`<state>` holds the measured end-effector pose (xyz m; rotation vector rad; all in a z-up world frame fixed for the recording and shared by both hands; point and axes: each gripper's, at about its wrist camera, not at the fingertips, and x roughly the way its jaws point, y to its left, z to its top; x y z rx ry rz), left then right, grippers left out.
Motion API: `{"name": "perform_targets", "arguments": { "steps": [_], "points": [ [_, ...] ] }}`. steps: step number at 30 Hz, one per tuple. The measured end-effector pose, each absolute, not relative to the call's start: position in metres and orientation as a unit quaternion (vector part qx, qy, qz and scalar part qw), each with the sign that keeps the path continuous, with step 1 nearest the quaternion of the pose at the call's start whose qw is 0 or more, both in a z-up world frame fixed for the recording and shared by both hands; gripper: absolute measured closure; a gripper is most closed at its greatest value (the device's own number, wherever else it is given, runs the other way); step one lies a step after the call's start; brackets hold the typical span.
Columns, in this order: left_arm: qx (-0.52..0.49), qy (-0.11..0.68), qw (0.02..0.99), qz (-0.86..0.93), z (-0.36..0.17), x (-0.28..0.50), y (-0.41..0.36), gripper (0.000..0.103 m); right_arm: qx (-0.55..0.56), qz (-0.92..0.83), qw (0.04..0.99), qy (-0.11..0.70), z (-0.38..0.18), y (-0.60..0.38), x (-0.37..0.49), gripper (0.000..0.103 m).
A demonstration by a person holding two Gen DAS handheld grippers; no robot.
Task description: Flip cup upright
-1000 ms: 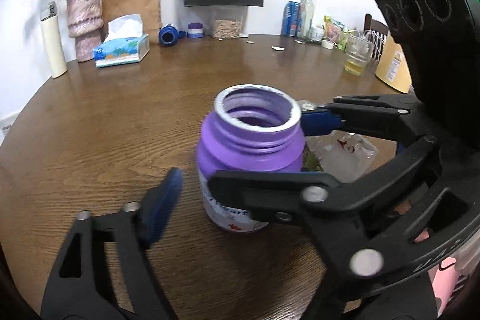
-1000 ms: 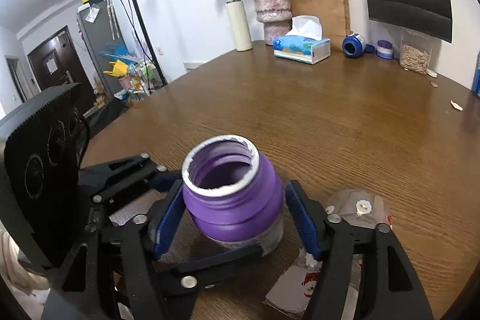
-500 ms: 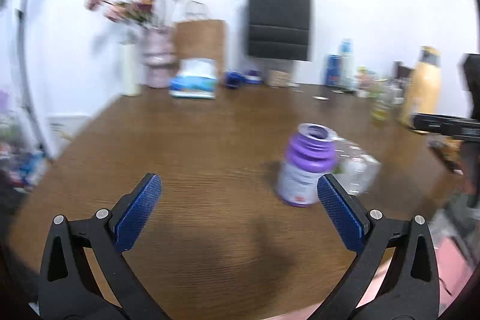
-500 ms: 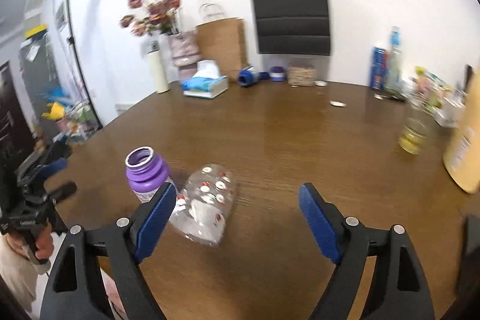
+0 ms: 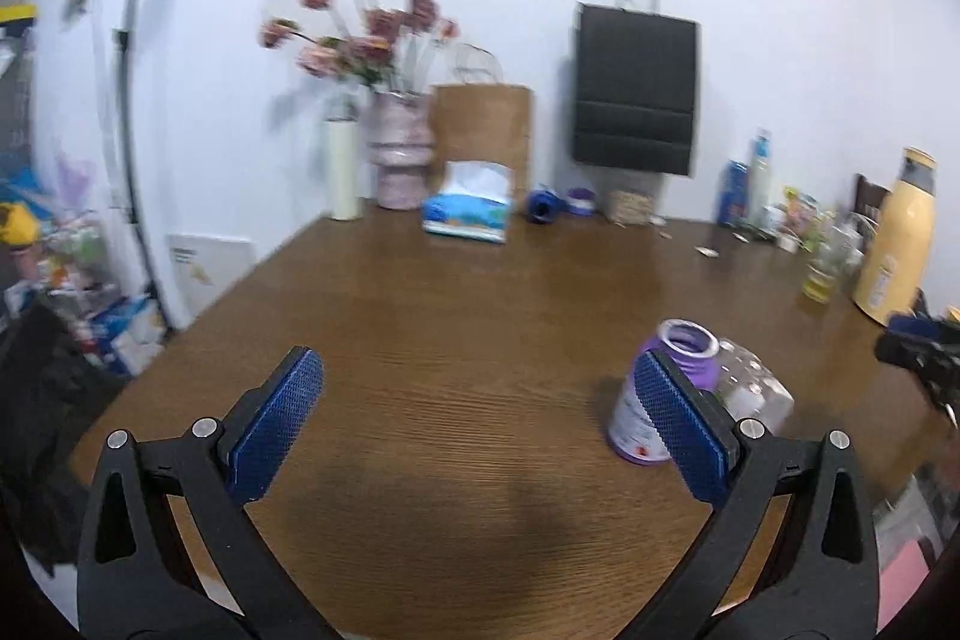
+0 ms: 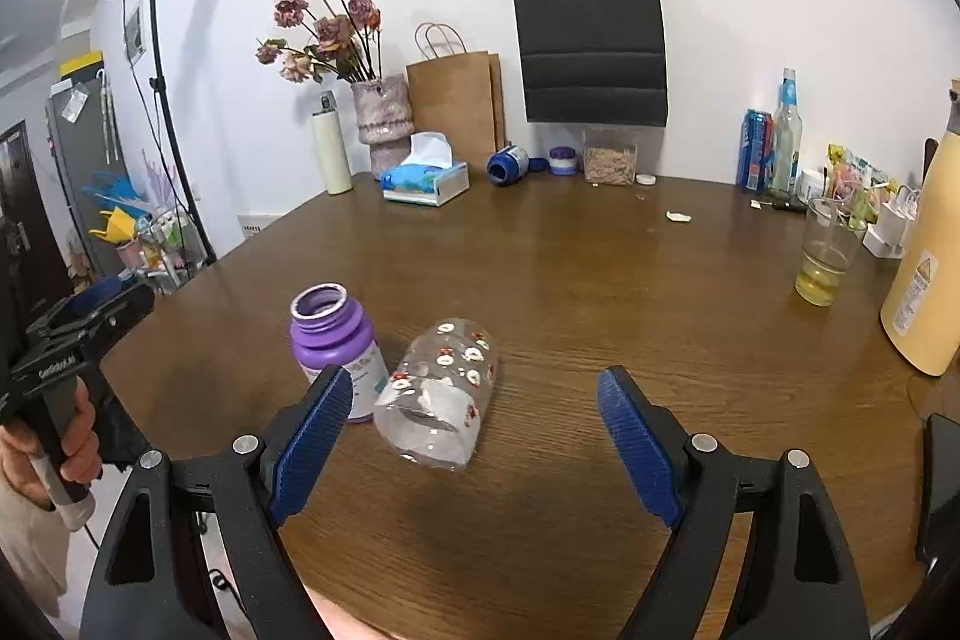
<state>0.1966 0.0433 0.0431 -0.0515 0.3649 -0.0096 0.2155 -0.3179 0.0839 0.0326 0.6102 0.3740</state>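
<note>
While both claws hover spread wide over the brown wooden table (image 6: 600,280), nothing sits between their blue-padded fingers. At the far left of the right wrist view, a person's hand (image 6: 36,454) grips the handle of the left claw (image 5: 480,418), whose jaws stand released and empty above bare wood. Just to the right of it stands the purple-necked cup with a white printed body (image 6: 339,346), upright on the table with its open mouth facing up; in the left wrist view the same cup (image 5: 660,400) shows partly behind that claw's right finger. Touching the cup's right side lies a clear plastic cup printed with small red and white figures (image 6: 441,391), tipped on its side with its open end toward the camera. Further right, the right claw (image 6: 474,430) hangs released in front of the clear cup, gripping nothing. Near the table's right edge stand a clear glass holding yellow liquid (image 6: 828,250) and a tall cream-yellow flask (image 6: 924,268).
</note>
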Motion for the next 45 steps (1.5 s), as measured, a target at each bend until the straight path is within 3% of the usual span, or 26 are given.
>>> {"name": "perform_targets", "arguments": {
  "steps": [5, 14, 45],
  "points": [
    [0.002, 0.131, 0.991, 0.017, 0.052, 0.138, 0.041, 0.0, 0.021, 0.208, 0.943, 0.258, 0.092, -0.312, 0.158, 0.015],
    [0.02, 0.124, 0.992, -0.014, 0.01, 0.012, 0.03, 0.0, -0.006, 0.162, 0.967, 0.198, 0.057, -0.297, 0.021, 0.015],
    [0.0, 0.124, 0.992, -0.035, 0.013, 0.014, 0.03, 0.0, -0.014, 0.196, 0.958, 0.21, 0.047, -0.282, 0.008, 0.015]
  ]
}}
